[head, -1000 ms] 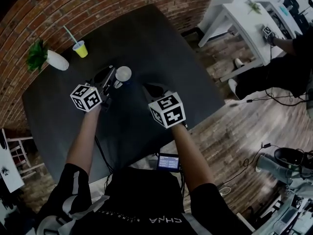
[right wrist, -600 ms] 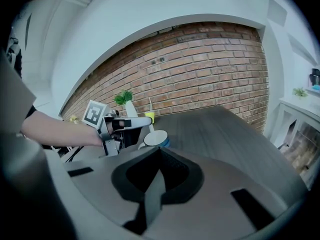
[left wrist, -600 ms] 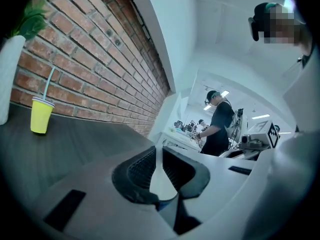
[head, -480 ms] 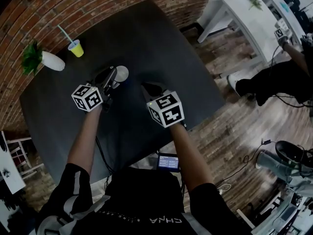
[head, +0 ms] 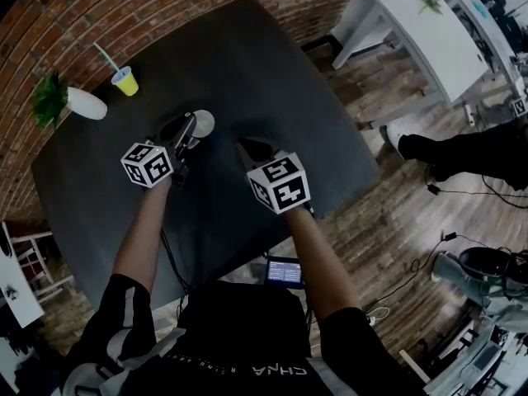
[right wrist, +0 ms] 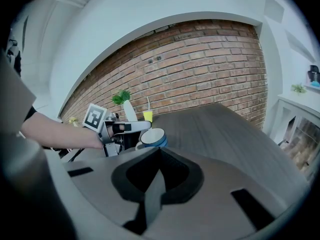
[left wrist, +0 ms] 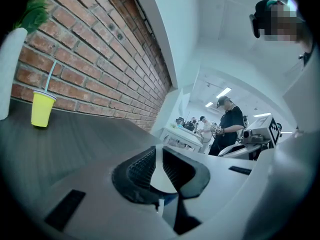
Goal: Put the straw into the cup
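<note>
Well, our left gripper [head: 191,128] has its fingers pinching the white cup [head: 205,122]; our right gripper [head: 250,147] has its fingers closed, empty. The near-upright straw [head: 103,56], upper left in the yellow cup [head: 125,82], lies nearer our left.

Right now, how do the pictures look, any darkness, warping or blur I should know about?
Head view: dim, the dark table swallows detail, only the marker cubes stand out. Left gripper view: fisheye, brick wall bows, ceiling lights glare in the back. Right gripper view: black corners, wall arches, the blue-and-white cup is sharp.
</note>
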Available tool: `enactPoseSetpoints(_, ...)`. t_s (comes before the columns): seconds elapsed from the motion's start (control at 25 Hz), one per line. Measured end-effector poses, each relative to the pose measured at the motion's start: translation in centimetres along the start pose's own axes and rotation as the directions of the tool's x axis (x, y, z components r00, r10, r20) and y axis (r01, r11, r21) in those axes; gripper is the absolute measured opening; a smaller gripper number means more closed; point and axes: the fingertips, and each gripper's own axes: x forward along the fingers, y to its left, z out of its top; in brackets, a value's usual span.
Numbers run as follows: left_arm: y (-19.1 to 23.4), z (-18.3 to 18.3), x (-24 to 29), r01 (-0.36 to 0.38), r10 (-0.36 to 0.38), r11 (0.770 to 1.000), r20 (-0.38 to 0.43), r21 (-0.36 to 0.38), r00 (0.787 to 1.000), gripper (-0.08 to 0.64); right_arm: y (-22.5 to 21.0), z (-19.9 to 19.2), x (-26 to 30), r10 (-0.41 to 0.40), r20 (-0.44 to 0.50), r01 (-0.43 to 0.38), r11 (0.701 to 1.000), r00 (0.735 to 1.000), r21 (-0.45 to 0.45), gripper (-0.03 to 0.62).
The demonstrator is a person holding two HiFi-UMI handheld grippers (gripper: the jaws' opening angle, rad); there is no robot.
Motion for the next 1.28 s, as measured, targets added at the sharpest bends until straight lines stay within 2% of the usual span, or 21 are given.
enactPoseSetpoints(0.4,1.2,-0.7,-0.4,-0.055,0.057,0.998,-0.05,0.037,0.997,0.048,0.1,-0.1,-0.2,0.008,-0.001,-0.008,1.0,1.0,0.005,0.006)
enactPoseSetpoints(0.48,1.6,-0.9,-0.7,-0.073,0.076,0.996,-0.064,0.044,0.995,0.107,0.2,-0.1,-0.3,0.009,-0.001,-0.009,1.0,1.0,0.004,0.006)
enactPoseSetpoints(0.6,1.9,-1.1,-1.3,-0.083,0.087,0.995,-0.083,0.046,0.993,0.143,0.5,0.0,-0.4,0.011,-0.001,-0.011,1.0,1.0,0.001,0.006)
enactPoseSetpoints(0.76,1.9,-0.7,-2.3,-0.08,0.085,0.995,-0.087,0.057,0.993,0.143,0.9,0.1,-0.3,0.015,0.0,-0.015,1.0,1.0,-0.005,0.006)
enactPoseSetpoints(1.0,1.6,0.1,-4.5,-0.08,0.093,0.989,-0.099,0.127,0.991,0.143,1.7,0.6,-0.5,0.02,0.0,-0.02,0.999,1.0,-0.031,0.006)
enactPoseSetpoints(1.28,-0.8,0.9,-8.1,-0.073,0.084,0.987,-0.07,0.143,0.994,0.141,3.1,1.3,-1.9,0.038,0.009,-0.037,0.996,0.999,-0.086,0.006)
